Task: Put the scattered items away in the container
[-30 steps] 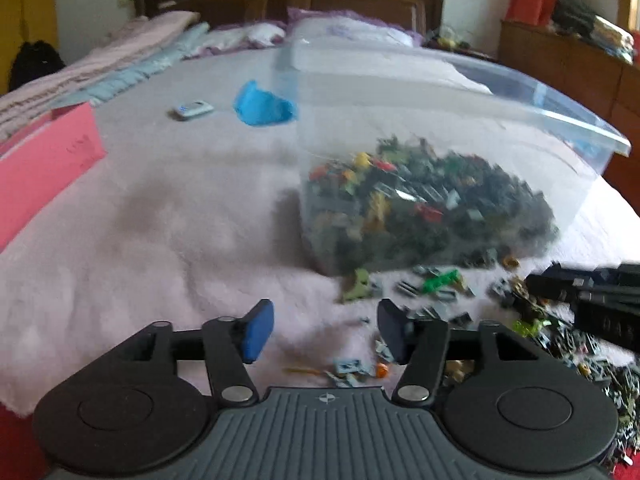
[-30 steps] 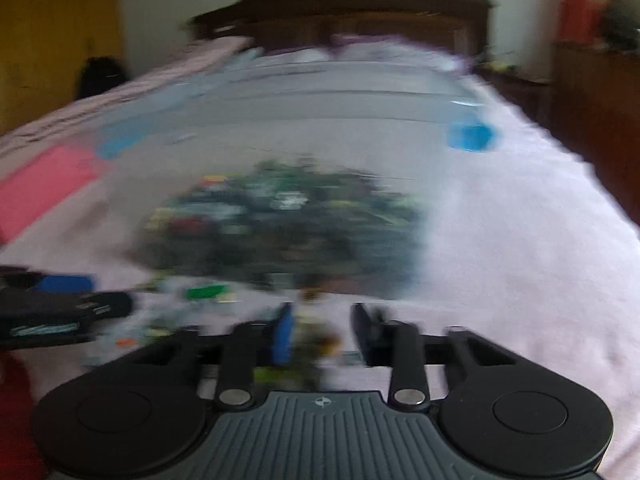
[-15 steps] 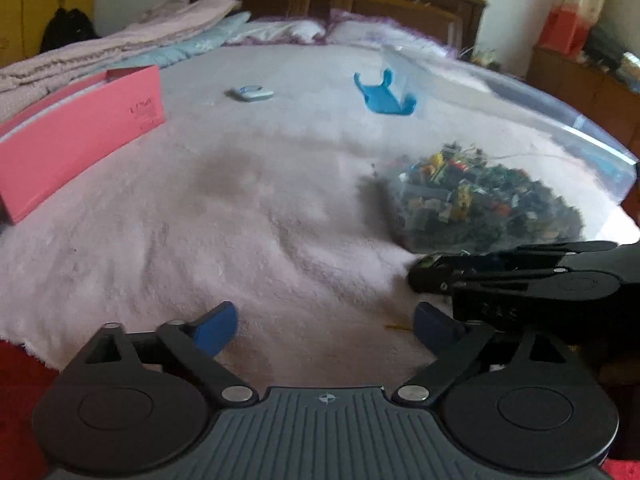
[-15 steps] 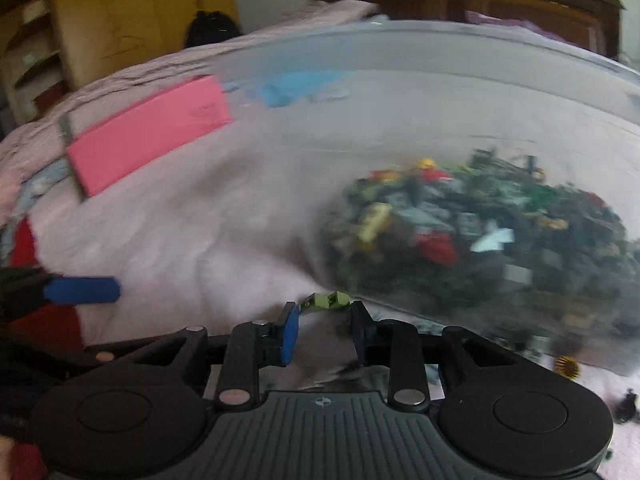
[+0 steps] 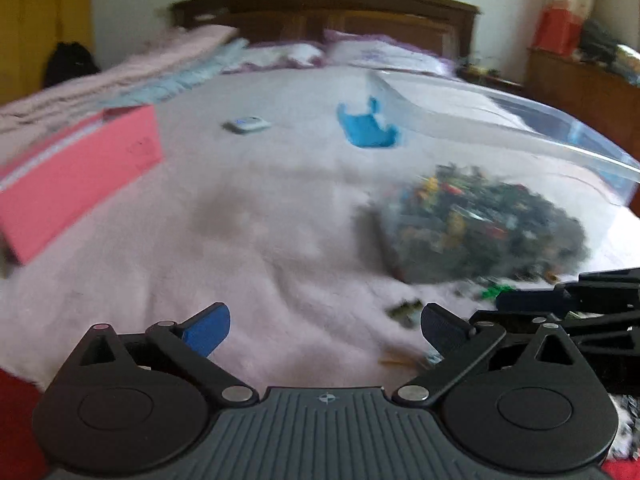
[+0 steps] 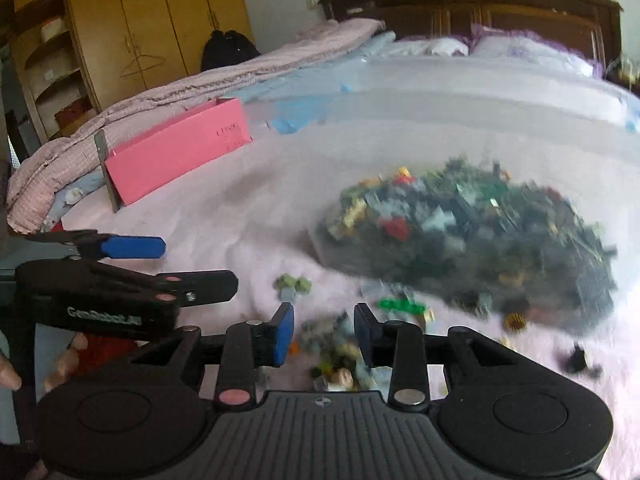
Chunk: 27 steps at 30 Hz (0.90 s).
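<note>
Pale lettering reading "GenRobot.AI" on the black side of the left tool. Small dark print on the pink box end, too blurred to read.

left gripper jaws now spreading fully wide, empty, right gripper closing over loose bricks, contact unclear, swinging left off container

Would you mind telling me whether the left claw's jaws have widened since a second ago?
Yes. In its own wrist view the left claw now stands spread wide with only the pink blanket between its jaws; a second ago they were much closer together.
</note>
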Each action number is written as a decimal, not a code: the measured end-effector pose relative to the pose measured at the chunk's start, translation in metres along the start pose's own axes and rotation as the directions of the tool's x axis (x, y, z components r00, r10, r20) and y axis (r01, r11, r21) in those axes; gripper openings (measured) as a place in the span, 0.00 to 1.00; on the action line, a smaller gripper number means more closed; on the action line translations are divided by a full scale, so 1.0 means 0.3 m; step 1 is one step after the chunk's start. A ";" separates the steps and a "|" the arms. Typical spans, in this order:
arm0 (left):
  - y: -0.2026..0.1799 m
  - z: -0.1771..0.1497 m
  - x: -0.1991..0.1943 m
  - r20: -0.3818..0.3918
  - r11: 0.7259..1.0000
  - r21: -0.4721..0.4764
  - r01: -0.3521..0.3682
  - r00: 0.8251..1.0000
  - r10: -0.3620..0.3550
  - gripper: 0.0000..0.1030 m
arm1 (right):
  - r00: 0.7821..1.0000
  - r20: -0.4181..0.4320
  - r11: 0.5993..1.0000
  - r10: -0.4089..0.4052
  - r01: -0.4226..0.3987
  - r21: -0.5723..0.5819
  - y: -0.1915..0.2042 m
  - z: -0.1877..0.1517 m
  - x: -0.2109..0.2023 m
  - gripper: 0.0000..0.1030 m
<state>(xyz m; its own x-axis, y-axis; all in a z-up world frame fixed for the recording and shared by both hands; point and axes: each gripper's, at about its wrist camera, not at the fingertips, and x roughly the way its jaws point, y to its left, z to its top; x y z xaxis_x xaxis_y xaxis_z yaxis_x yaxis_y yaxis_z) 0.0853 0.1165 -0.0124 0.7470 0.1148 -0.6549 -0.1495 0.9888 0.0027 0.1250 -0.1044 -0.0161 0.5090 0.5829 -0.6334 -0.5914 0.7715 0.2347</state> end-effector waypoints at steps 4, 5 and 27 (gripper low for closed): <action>0.061 -0.021 -0.028 -0.015 0.998 -0.031 -0.056 0.998 0.056 1.00 | 0.998 -0.056 0.999 0.022 -0.023 -0.022 0.041 0.031 0.122 0.22; 0.079 -0.031 -0.033 -0.023 0.997 -0.039 -0.065 0.998 0.065 1.00 | 0.998 -0.067 1.000 0.011 -0.013 -0.027 0.051 0.031 0.148 0.22; -0.215 -0.003 0.124 -0.113 0.991 -0.017 0.133 0.985 -0.134 0.59 | 0.978 -0.032 0.977 -0.205 0.207 0.055 -0.016 -0.170 -0.250 0.32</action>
<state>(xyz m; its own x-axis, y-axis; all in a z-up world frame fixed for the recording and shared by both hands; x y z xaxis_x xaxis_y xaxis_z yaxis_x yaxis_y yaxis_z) 0.1221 0.0568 -0.0376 0.6823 -0.0303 -0.7304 -0.0601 0.9934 -0.0974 0.0576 -0.1649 -0.0073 0.5994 0.4034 -0.6914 -0.4379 0.8882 0.1386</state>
